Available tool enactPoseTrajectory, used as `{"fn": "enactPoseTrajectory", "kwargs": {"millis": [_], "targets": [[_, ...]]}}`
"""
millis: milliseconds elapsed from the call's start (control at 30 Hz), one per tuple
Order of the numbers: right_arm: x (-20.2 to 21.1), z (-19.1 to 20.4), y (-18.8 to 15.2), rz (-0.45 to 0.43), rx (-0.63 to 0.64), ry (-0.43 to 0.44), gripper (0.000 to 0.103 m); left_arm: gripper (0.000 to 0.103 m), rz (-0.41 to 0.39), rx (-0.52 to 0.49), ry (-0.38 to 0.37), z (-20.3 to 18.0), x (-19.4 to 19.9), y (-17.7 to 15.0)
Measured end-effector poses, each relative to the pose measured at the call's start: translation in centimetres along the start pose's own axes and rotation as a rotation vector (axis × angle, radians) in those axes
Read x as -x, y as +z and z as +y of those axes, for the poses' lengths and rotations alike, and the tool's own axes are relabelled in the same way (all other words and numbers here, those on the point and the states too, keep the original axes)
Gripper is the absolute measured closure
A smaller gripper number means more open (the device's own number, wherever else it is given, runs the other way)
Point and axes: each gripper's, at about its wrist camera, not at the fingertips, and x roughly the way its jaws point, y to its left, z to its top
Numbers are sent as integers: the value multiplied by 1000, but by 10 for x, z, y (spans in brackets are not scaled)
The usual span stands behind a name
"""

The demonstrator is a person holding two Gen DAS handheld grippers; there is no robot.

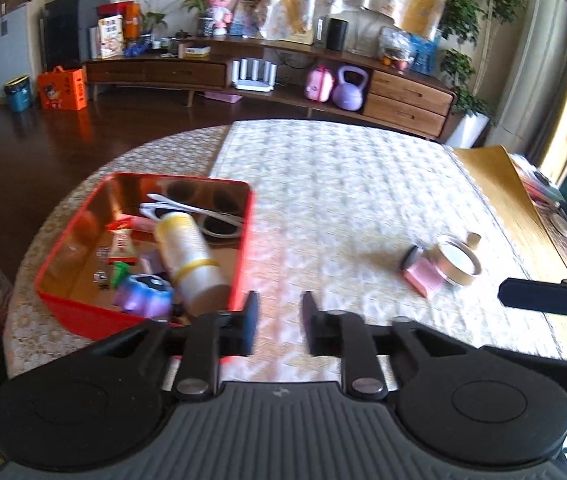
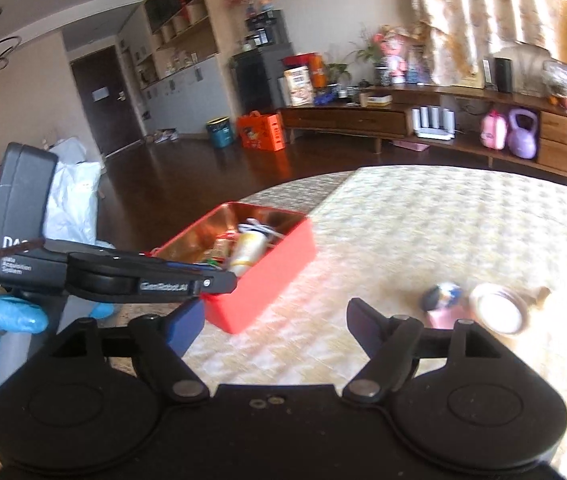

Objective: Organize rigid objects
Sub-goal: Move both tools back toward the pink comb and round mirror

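Nearby, both empty claws, left [image 1: 279, 316] and right [image 2: 275, 322], stand spread above the quilted bench [image 1: 363, 184]; a blurred glossy red rectangular tin's [image 1: 83, 316] contents stay indistinct.

Pink item [image 1: 423, 278] blurred, unidentifiable; tin [image 1: 143, 320] near wall claw-hidden.

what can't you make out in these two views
- Red tin, left wrist view: small items on its floor are blurred; the left tool hides its near corner.
- Pink item beside the round tin: motion blur, identity unclear in both views.
- Right tool: its left finger is partly hidden behind the other handset.
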Motion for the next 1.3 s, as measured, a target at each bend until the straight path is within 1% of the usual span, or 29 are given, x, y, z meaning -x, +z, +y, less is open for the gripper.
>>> {"fn": "enactPoseTrajectory", "kwargs": {"millis": [33,67,100,133,233,300,367,433,500,567,667,767,967,1100,1300], "targets": [[4,-6,-3,-1,-5,-13,24,58,-2,-6,-5,-5,0,-1],[9,-12,-5,-1,-12,-23,23,50,-7,-11,-6,-10,-1,-3],[12,-19,-6,-1,-21,-35,21,37,-15,-15,-4,-15,-1,-4],[15,-25,-8,-1,-29,-49,21,31,-24,-20,0,-21,0,-5],[23,-44,-14,-2,-53,-86,18,30,-19,-26,-16,-33,-6,-6],[27,-56,-18,-1,-64,-108,13,29,-8,-25,-38,-39,-11,-6],[30,-65,-23,-4,-75,-127,10,29,-4,-33,-42,-47,-16,-7],[32,-75,-26,-9,-81,-144,7,19,-18,-43,-35,-56,-20,-8],[31,-85,-29,-14,-84,-170,2,18,-32,-51,-37,-63,-24,-8],[29,-94,-32,-21,-83,-189,1,18,-30,-64,-51,-71,-31,-7],[24,-109,-37,-28,-83,-216,0,18,-38,-89,-60,-83,-42,-4],[17,-127,-40,-17,-108,-226,0,18,-41,-119,-67,-95,-55,1],[-1,-152,-44,2,-119,-250,0,18,-27,-165,-77,-112,-85,9],[-15,-161,-44,21,-110,-244,0,18,-18,-192,-70,-118,-104,12],[-37,-166,-43,50,-78,-219,1,18,26,-208,-70,-122,-136,16]]}}
